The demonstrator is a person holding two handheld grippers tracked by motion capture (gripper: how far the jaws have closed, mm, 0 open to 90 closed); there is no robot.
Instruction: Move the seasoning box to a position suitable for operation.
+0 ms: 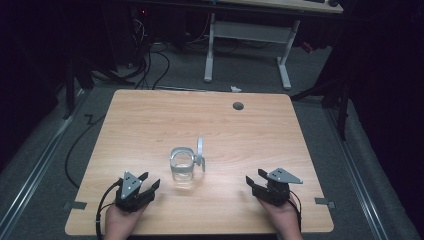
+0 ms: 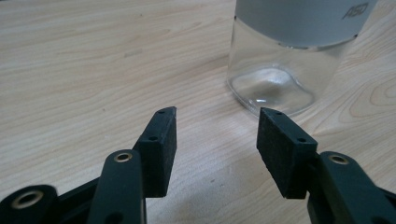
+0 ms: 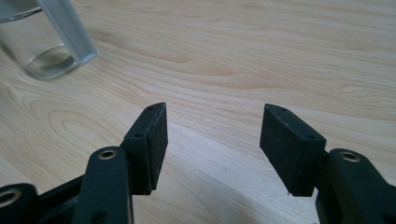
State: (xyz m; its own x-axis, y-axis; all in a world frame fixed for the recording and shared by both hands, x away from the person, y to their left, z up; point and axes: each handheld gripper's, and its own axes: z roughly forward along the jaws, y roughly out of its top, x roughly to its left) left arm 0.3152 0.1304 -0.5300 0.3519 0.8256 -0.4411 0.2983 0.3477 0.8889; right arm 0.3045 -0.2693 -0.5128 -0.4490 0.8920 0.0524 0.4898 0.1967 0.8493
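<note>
A clear glass jar (image 1: 182, 169) is standing upright near the middle of the wooden table (image 1: 150, 120), a little toward the person's edge. Its hinged lid (image 1: 200, 151) is standing open, tilted up on the jar's right side and attached at the rim. A pale band is wrapping the jar's upper part, with clear glass below it down to the base.

The left gripper (image 1: 150, 181) is resting low over the table to the left of the jar and nearer the person, held in the left hand (image 1: 119, 222). Its jaws are standing apart with nothing between them. In the left gripper view the jar (image 2: 294, 51) is sitting just beyond the gripper (image 2: 217, 135), ahead and toward the right jaw, not touching either pad.

The right gripper (image 1: 252, 179) is sitting to the right of the jar, well apart from it, held in the right hand (image 1: 282, 220). Its jaws are also spread wide and gripping nothing. In the right gripper view the gripper (image 3: 215, 135) is pointing at bare wood, while the jar (image 3: 39, 51) is showing at the upper left corner with the edge of the lid (image 3: 70, 30) slanting down in front of it.

A small dark round hole (image 1: 238, 105) is sitting in the table far beyond the jar, toward the far edge. A black cable (image 1: 102, 207) is trailing from the left gripper, away from the jar.
</note>
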